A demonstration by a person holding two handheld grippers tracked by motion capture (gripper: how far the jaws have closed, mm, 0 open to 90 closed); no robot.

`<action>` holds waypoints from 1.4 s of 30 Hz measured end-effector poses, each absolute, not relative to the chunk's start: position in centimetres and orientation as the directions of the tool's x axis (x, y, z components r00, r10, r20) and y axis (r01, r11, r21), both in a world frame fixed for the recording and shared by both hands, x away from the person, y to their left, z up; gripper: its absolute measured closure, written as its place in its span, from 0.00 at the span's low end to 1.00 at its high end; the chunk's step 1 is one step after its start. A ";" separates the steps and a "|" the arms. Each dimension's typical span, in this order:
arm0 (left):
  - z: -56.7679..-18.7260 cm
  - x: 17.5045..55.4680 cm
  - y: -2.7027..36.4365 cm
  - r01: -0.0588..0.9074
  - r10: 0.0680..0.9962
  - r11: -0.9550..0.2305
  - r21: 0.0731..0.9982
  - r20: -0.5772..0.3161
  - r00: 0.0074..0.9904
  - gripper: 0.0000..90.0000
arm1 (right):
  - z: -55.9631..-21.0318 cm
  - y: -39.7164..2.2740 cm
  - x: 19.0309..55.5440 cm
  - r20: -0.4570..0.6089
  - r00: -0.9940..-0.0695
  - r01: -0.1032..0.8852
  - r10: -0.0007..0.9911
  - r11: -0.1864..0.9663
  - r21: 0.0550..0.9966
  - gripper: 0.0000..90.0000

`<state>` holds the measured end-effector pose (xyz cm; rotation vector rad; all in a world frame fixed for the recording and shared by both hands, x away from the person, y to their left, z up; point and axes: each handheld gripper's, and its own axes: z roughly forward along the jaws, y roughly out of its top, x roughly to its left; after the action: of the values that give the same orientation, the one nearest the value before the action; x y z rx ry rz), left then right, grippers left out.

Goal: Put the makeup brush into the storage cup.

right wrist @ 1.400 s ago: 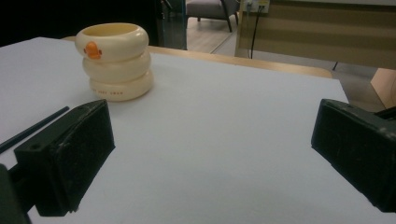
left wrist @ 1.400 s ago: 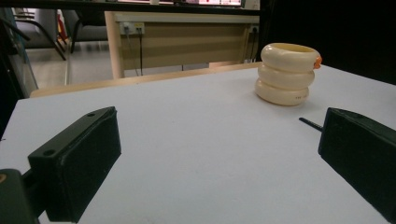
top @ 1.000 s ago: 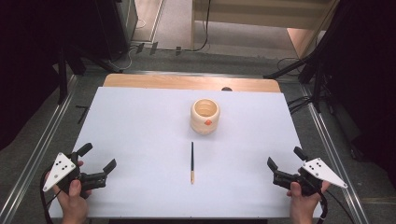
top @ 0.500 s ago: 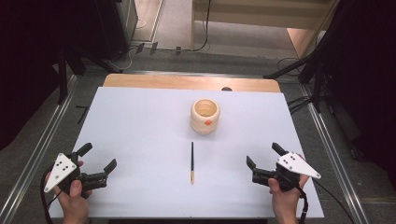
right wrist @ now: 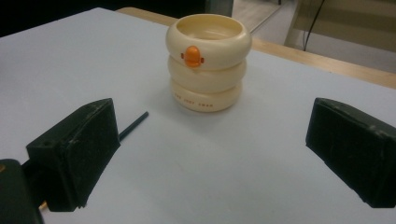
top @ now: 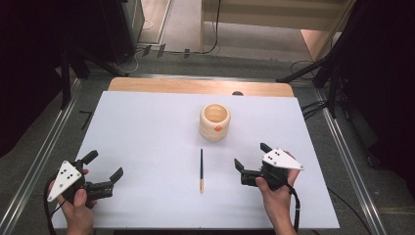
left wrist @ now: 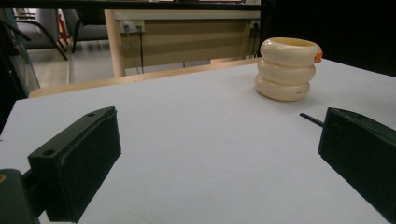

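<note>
The right claw (top: pixel 250 160) has slid closer, wide open and empty, pen (top: pixel 201 170) just left of it.

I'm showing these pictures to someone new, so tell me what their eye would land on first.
First the cream ringed cup with an orange knob, upright past the middle of the white table. Next the thin dark pencil lying flat just in front of it, pointing toward the cup. Then the right gripper, jaws open, close beside the pencil, and the left gripper, open too, near the table's front left corner.
</note>
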<state>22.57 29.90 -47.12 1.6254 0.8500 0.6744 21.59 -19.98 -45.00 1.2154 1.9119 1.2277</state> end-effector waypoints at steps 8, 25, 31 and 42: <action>-47.3 22.6 29.8 0.184 0.815 -0.115 0.976 -0.013 0.580 0.00 | -44.8 -17.4 22.9 0.007 -0.479 0.406 0.878 0.214 0.888 0.04; -47.2 22.5 29.9 0.181 0.813 -0.115 0.977 -0.012 0.583 0.00 | -45.1 -12.6 25.0 -0.009 -0.545 0.439 0.838 0.294 0.849 0.08; -47.2 22.5 29.9 0.181 0.813 -0.111 0.977 -0.015 0.582 0.00 | -45.1 -11.1 26.1 -0.025 -0.569 0.483 0.822 0.358 0.799 0.11; -47.3 22.5 29.9 0.183 0.811 -0.112 0.977 -0.016 0.585 0.00 | -45.6 -8.8 27.6 -0.094 -0.572 0.584 0.815 0.485 0.651 0.11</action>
<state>22.50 29.88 -47.27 1.6288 0.8468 0.6596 27.63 -8.83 -45.62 1.1664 2.3432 0.8077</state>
